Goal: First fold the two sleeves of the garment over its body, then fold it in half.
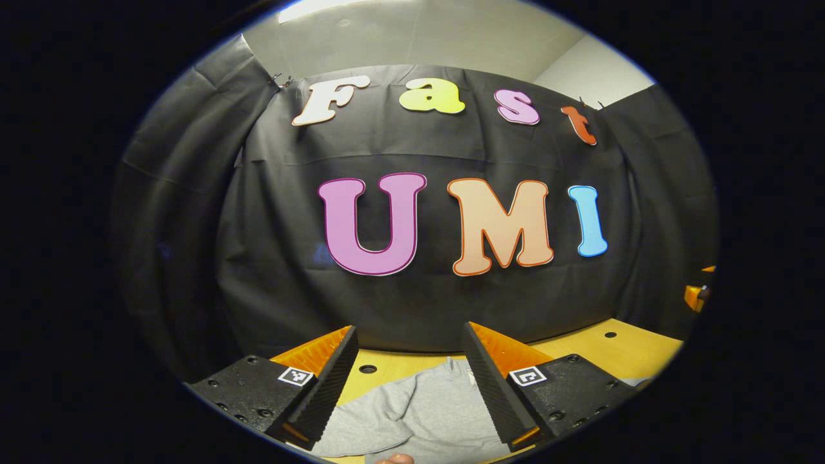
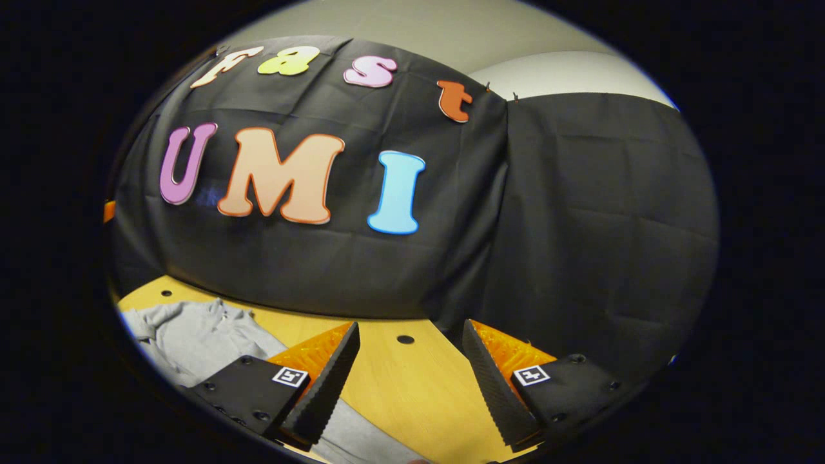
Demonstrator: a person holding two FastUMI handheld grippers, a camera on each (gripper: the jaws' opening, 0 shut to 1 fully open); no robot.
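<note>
Black cloth hangs behind a pale wooden table with small round holes in its top, and on it lies the grey garment, spread loosely with soft creases. The left gripper hovers above the cloth with its jaws spread wide, nothing between them, the garment lying straight ahead and below. Over on the other side, the right gripper is open too, poised above bare wood, while the garment sits off to its left, with part of it running under the near finger. Neither claw touches fabric yet, so this looks like the approach to the first sleeve fold. To do it well, each gripper should come down on a sleeve near its cuff, pinch a single layer only, lift just enough to clear the body, then carry it across and lay it flat without dragging the torso. The sleeves themselves are hard to make out from here.
</note>
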